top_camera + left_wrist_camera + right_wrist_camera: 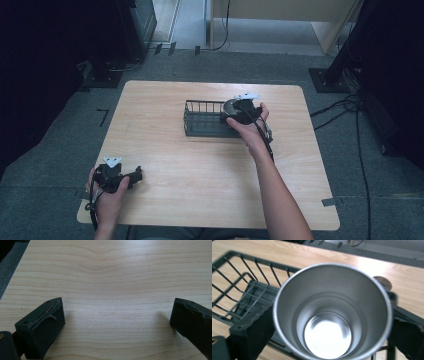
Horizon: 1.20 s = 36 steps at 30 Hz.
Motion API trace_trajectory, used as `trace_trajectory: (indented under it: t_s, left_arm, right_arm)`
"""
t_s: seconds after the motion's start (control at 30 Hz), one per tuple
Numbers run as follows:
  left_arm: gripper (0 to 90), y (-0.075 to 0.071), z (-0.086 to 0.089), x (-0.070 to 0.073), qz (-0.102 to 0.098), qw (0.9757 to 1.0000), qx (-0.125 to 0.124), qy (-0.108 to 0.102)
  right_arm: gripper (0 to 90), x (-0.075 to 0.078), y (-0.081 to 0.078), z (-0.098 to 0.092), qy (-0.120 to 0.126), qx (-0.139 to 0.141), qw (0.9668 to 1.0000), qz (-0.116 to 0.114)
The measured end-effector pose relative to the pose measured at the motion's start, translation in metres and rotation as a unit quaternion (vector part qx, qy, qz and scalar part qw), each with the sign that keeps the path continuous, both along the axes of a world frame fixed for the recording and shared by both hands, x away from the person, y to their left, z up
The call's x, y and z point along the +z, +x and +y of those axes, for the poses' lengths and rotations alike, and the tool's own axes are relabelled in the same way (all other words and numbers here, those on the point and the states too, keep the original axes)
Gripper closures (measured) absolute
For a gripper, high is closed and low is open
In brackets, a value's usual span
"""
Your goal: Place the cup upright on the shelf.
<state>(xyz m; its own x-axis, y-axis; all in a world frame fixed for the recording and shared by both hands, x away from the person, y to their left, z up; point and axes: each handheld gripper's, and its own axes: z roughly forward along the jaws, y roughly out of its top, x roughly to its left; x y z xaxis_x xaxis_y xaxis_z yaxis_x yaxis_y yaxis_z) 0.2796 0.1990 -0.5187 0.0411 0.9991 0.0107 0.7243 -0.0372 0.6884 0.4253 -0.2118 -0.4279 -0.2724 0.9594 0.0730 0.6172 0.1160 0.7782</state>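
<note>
1. The right gripper (239, 111) holds a steel cup (332, 312) upright, its jaws closed against the cup's two sides just below the rim, at the right end of a dark wire basket (202, 119) on the counter (200, 165)
2. From the right gripper view the cup is empty and its open mouth faces the camera; the basket's wire wall and slatted floor lie behind and to the left of it. Whether the cup's base already rests on the basket floor cannot be told
3. The step in hand looks like setting the cup into the basket. To do it well, keep the cup level, bring it straight down inside the wire wall so that the base clears the top rail, and open the jaws only once the base sits flat on the slats
4. A small round brownish thing (383, 282) shows just past the cup's rim on the far side; what it is cannot be made out
5. The left gripper (131, 177) rests near the front left corner of the counter, well apart from the basket, its jaws wide open with nothing between them but bare wood
6. The counter is pale wood with rounded corners, standing on grey carpet; cables (350, 107) trail over the floor at the right, and dark equipment stands at both sides of the room
</note>
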Motion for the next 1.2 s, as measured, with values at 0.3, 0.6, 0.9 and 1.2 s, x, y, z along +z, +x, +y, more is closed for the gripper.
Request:
trace_trajectory:
  t_s: [0.3, 0.6, 0.9, 1.2]
  left_arm:
    - [0.0, 0.000, 0.000, 0.000, 0.000, 1.0000, 0.000, 0.000]
    - [0.0, 0.000, 0.000, 0.000, 0.000, 1.0000, 0.000, 0.000]
    - [0.0, 0.000, 0.000, 0.000, 0.000, 1.0000, 0.000, 0.000]
    - [0.0, 0.000, 0.000, 0.000, 0.000, 1.0000, 0.000, 0.000]
  right_arm:
    - [0.0, 0.020, -0.018, -0.007, 0.020, 0.014, 0.9996, -0.015]
    - [0.0, 0.023, -0.039, -0.022, 0.016, 0.004, 0.9996, -0.024]
    - [0.0, 0.014, -0.063, -0.043, 0.015, -0.012, 0.9994, -0.028]
    - [0.0, -0.003, -0.085, -0.063, 0.008, -0.028, 0.9994, -0.020]
